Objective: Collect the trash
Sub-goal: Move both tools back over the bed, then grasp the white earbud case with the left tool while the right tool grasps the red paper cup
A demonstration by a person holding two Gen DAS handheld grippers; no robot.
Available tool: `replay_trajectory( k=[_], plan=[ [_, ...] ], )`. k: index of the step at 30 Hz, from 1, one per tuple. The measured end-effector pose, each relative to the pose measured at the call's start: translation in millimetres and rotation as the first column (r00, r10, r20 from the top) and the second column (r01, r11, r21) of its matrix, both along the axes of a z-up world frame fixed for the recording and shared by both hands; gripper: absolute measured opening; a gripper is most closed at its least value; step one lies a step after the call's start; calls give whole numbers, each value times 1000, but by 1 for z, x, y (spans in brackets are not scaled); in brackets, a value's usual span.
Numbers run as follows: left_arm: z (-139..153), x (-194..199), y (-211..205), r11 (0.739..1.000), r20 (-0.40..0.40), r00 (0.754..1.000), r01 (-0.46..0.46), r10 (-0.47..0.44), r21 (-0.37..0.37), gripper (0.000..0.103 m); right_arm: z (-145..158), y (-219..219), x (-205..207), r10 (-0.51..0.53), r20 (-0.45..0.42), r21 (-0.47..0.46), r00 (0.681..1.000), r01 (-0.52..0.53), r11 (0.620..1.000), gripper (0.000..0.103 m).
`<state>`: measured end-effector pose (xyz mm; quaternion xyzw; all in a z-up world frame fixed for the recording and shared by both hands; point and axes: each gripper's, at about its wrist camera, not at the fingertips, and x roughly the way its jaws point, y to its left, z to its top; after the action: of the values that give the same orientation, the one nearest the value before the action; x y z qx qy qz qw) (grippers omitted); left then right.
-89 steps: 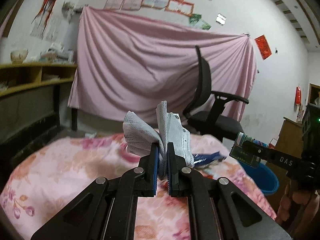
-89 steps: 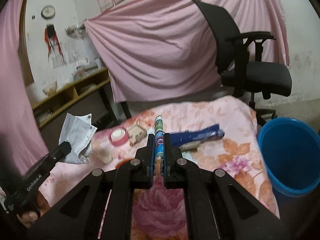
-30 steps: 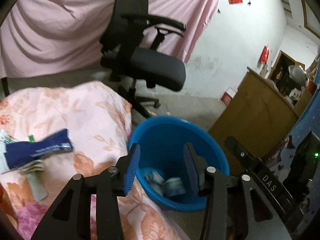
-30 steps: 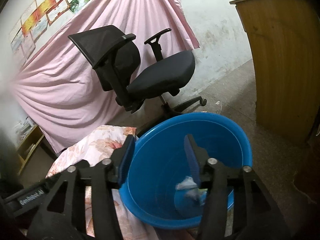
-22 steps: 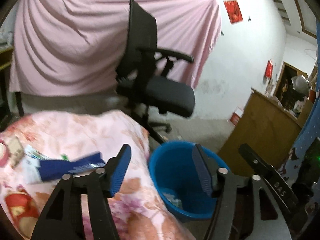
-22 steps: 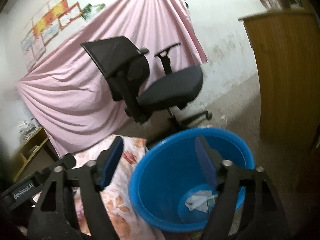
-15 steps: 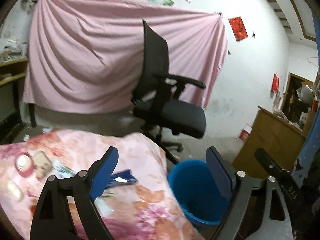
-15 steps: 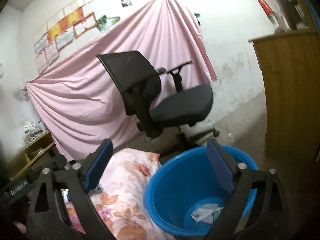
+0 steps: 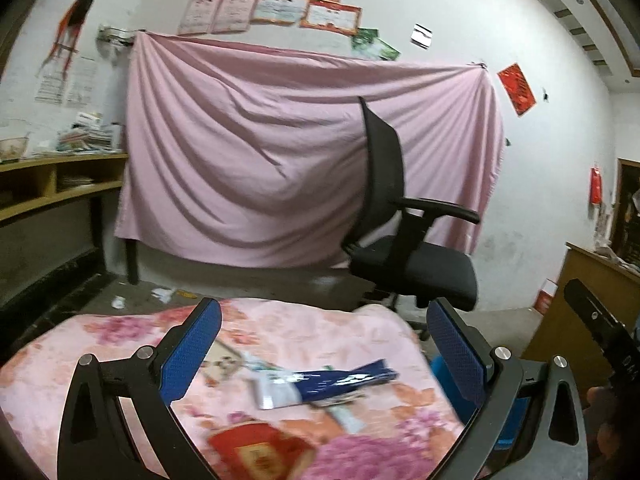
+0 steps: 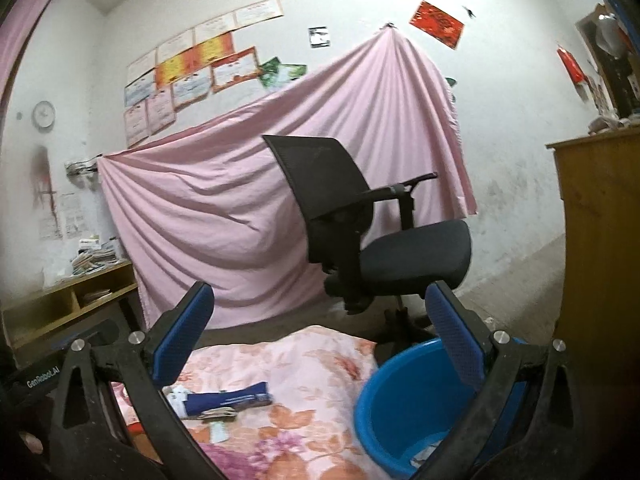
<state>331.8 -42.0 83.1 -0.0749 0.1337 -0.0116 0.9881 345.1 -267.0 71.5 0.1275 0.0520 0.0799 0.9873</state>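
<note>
Both claws stand spread wide with nothing between their blue pads: the left claw has just been opening and hangs over the floral-covered worktop, while the right claw has just been opening too, above the worktop's edge and the blue bucket. On the floral cover lie a dark blue wrapper, a whitish packet under its left end, and a red box nearer the camera. Crumpled paper rests at the bucket's bottom. A black office chair stands behind, before a pink sheet hung on the wall.
</note>
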Motion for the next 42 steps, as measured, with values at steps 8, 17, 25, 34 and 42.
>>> replay_trajectory(
  k=[8,17,25,34,42],
  plan=[
    [-4,-34,54,995,39,995,-95,95,14,101,1,47,-5,77,23,-46,997,-76,996,103],
    [-25,-56,101,985,38,985,-168,166,46,101,-17,105,1,201,-59,-133,978,-208,969,103],
    [-59,-52,133,979,-77,978,-191,196,70,101,-44,144,20,269,-265,-204,926,-326,923,103],
    [-92,-34,157,978,-250,946,-195,206,69,101,-78,178,34,353,-485,-204,800,-496,844,103],
    [-105,-19,162,990,-357,923,-138,141,34,101,-94,201,42,360,-577,-228,733,-568,791,103]
  ],
)
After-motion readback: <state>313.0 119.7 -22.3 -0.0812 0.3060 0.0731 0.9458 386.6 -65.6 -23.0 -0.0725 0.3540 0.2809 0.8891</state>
